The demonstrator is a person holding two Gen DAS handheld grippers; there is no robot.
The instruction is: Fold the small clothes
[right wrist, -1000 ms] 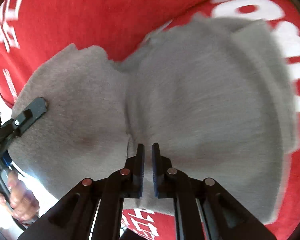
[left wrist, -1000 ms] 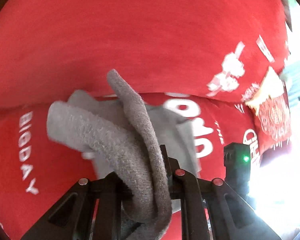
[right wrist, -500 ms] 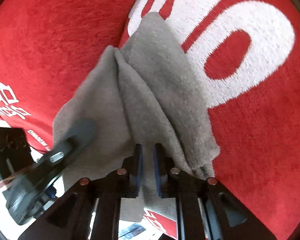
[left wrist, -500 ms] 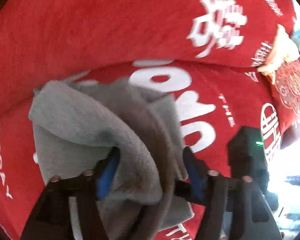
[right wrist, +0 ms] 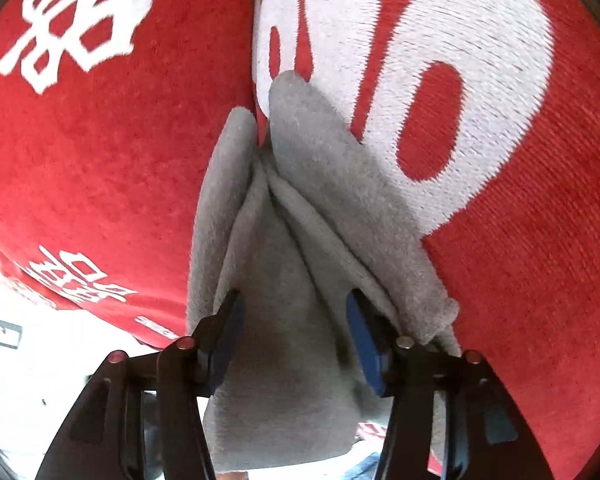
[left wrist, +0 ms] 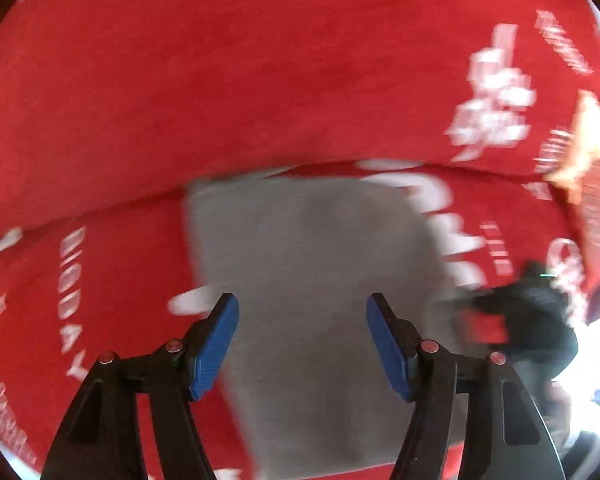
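Two grippers in view, both with jaws apart and nothing clamped. The left gripper [left wrist: 302,344] hangs over a grey cloth [left wrist: 312,280] that lies flat as a rough rectangle on a red blanket [left wrist: 180,80] with white lettering; this view is smeared by motion, so edges are hard to judge. The right gripper [right wrist: 292,336] sits low at the near end of the same cloth [right wrist: 284,264], which from this side shows several stacked layers and ridges running away from the camera, its blue pads either side of the middle ridge but not pinching it.

Judgement: a fold has just been laid and let go; the step in hand is release and check. The layers on the right side look bunched, not flush. Next move likely calls for smoothing or re-squaring those edges, or taking one end for a further fold, with a shallow pinch through all layers so none slips
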